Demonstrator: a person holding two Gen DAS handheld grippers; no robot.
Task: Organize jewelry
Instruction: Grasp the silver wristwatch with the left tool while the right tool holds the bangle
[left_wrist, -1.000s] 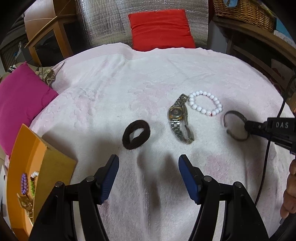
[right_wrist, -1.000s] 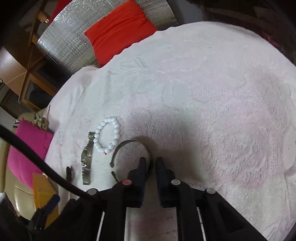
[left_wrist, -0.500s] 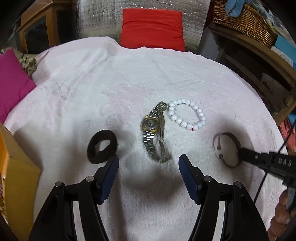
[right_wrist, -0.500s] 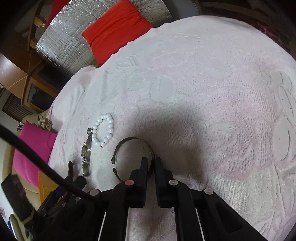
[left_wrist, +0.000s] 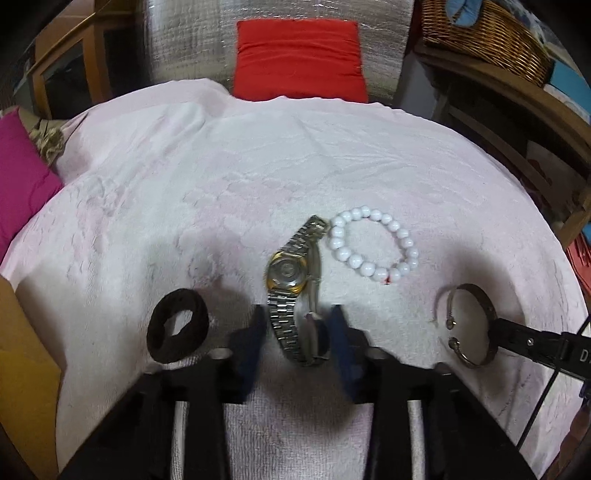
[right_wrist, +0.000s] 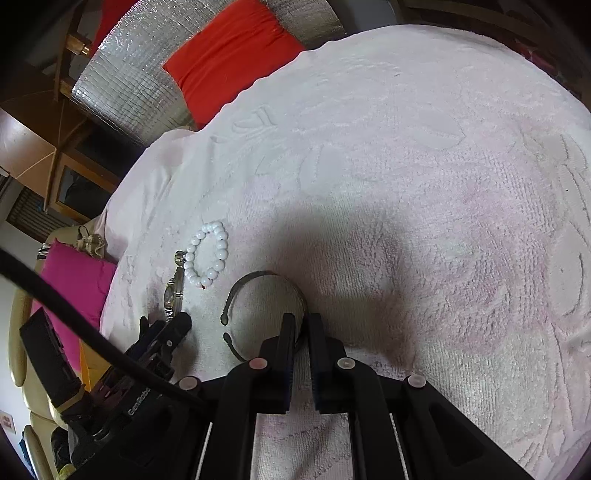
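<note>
Hair tie (left_wrist: 177, 325) lies left, clear of us | our left gripper (left_wrist: 297, 332) has dropped from hovering apart and now narrows around the watch (left_wrist: 293, 291) band mid-towel (left_wrist: 258, 177): pickup starting | bead bracelet (left_wrist: 373, 245) touches the watch's far end, might snag | right gripper (right_wrist: 302, 328) stays clamped on the metal bangle (right_wrist: 258, 306), right side.

I count one watch (left_wrist: 286, 273), one white bead bracelet (left_wrist: 373, 245), one metal cuff bangle (left_wrist: 472, 325), one black hair tie (left_wrist: 177, 325), and two cushions: red (left_wrist: 299, 59), magenta (left_wrist: 18, 181).
</note>
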